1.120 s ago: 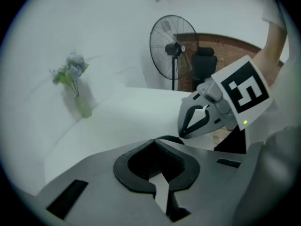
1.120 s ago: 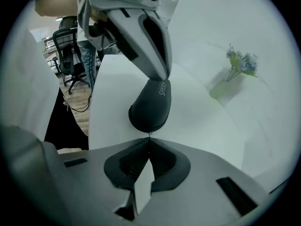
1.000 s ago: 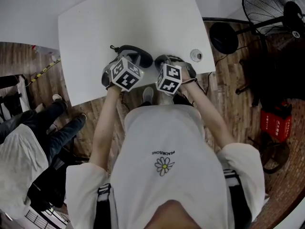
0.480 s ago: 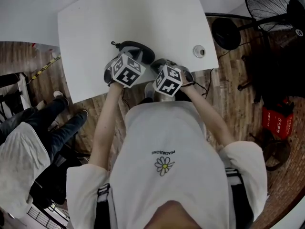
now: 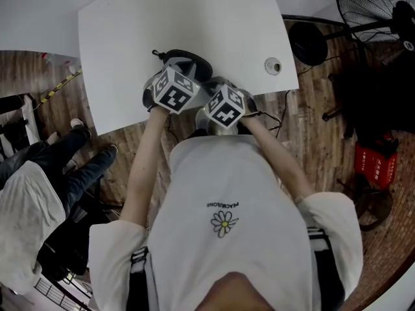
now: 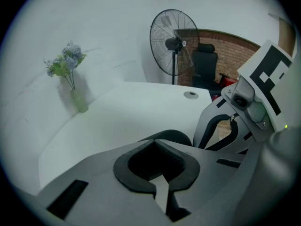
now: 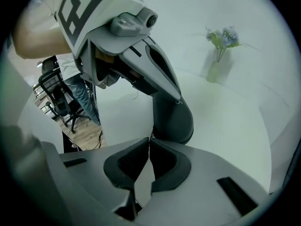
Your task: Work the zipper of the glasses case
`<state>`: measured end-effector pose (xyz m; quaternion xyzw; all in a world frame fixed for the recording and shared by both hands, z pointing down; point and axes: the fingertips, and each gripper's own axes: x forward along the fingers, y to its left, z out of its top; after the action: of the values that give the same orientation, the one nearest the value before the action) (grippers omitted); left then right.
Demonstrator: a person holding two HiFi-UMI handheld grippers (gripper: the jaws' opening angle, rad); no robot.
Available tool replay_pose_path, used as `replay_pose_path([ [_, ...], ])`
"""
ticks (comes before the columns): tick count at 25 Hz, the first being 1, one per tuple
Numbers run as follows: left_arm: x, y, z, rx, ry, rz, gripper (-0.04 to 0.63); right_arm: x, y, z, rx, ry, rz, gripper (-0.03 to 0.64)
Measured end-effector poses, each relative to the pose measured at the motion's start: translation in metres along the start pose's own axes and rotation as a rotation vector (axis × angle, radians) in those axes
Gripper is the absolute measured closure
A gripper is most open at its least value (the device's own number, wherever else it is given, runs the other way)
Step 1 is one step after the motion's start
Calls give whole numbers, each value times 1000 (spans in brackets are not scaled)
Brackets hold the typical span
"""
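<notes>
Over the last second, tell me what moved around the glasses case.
The right gripper slid left across the table toward the left gripper and rolled about its own axis; the two now nearly touch. No grab or release shows: both grippers are shut, with their tips at the glasses case. The left gripper and the case kept their places.

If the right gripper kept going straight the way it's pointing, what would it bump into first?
The dark glasses case. It sits right off the shut tips of the right gripper, which may even be touching it; depth is hard to judge.
</notes>
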<state>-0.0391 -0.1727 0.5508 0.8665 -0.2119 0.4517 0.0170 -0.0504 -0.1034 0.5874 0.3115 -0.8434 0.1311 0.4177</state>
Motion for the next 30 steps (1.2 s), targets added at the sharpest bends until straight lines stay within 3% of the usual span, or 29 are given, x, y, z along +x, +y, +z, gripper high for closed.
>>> replay_pose_path([
  [5, 1, 0, 4, -15, -14, 23, 581, -13, -11, 2, 50, -33, -47, 606],
  [8, 0, 3, 4, -55, -12, 69, 580, -25, -17, 12, 74, -64, -56, 534],
  [11, -3, 5, 9, -87, 5, 67, 578, -43, -33, 28, 81, -128, -94, 502],
  [14, -19, 17, 29, -109, -53, 102, 578, -69, -60, 53, 111, -221, -162, 502],
  [17, -50, 34, 67, -137, -190, 169, 580, -105, -93, 88, 142, -346, -240, 513],
  [20, -101, 54, 114, -141, -407, 303, 581, -146, -121, 124, 171, -503, -298, 590],
  [25, -186, 77, 164, -216, -714, 488, 580, -213, -140, 174, 89, -706, -442, 607],
  [27, -212, 82, 169, -275, -796, 543, 581, -236, -140, 186, 73, -773, -479, 607],
  [30, -239, 82, 168, -314, -848, 612, 581, -266, -142, 195, 67, -858, -533, 609],
])
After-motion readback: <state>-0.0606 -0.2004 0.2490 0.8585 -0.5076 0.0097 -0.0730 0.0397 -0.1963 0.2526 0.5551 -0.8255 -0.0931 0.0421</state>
